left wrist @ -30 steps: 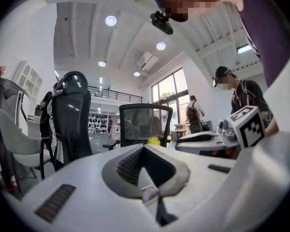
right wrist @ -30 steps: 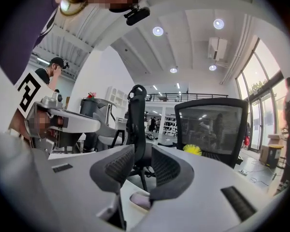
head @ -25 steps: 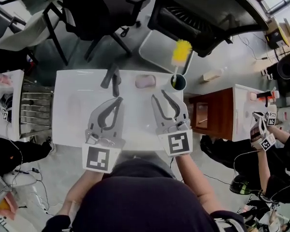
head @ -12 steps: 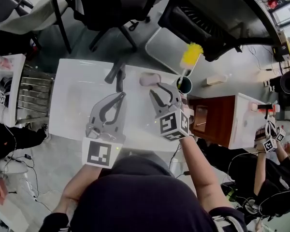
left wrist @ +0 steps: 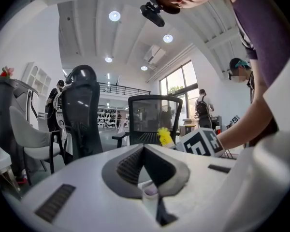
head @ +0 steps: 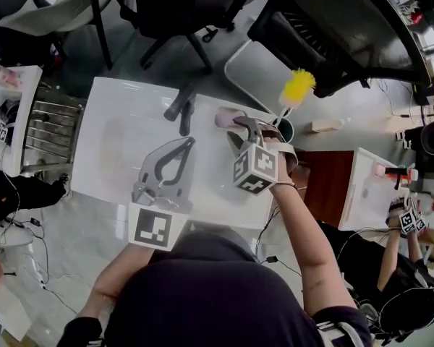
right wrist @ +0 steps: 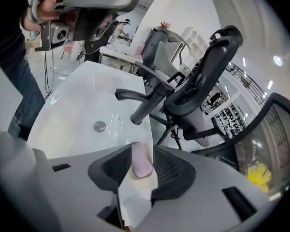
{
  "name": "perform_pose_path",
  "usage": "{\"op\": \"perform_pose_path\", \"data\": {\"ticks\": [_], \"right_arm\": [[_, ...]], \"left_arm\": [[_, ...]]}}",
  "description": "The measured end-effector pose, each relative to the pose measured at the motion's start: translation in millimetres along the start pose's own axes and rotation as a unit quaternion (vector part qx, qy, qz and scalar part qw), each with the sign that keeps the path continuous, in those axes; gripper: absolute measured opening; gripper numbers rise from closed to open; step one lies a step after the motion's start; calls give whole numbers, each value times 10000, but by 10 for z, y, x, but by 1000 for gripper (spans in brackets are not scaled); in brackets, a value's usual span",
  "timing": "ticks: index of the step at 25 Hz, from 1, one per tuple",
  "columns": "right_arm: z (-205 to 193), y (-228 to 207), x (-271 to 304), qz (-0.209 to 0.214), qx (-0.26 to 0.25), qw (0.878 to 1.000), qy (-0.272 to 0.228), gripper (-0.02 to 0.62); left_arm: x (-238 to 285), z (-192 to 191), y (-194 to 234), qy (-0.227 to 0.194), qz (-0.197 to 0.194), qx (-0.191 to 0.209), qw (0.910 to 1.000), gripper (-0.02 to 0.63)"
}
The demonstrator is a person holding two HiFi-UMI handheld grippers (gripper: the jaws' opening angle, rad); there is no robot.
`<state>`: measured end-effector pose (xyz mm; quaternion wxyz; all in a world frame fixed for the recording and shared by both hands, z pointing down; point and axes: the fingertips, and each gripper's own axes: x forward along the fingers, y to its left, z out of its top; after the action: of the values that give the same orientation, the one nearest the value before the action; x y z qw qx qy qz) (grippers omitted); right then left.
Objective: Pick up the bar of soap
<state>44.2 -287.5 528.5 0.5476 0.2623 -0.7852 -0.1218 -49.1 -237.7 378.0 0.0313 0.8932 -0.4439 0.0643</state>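
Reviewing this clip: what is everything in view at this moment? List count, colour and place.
sink: one, white, in front of the person
faucet: one, dark grey, middle of the sink's far rim
bar of soap: one, pale pink, on the far rim right of the faucet
brush: one, yellow head, standing in a dark cup at the sink's far right corner
office chairs: at least two, black, beyond the sink
cabinet: one, brown, right of the sink
left gripper: one, grey, jaws together and empty, over the sink
right gripper: one, grey, tilted down at the soap; jaws have just been opening, soap between them, not clamped
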Motion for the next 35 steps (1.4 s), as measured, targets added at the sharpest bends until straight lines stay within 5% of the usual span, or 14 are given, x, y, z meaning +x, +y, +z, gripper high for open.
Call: {"op": "perform_pose_path", "data": {"ticks": [16,35], "right_arm": [[-232,7,561,898,-1527,9780,1106,181],[-510,144,968,1807,-2061,9468,1684,193]], "left_arm": [[16,-101,147,90,179,-104,9997,0],[-5,-252,473,241,543,-315,9977,0]]}}
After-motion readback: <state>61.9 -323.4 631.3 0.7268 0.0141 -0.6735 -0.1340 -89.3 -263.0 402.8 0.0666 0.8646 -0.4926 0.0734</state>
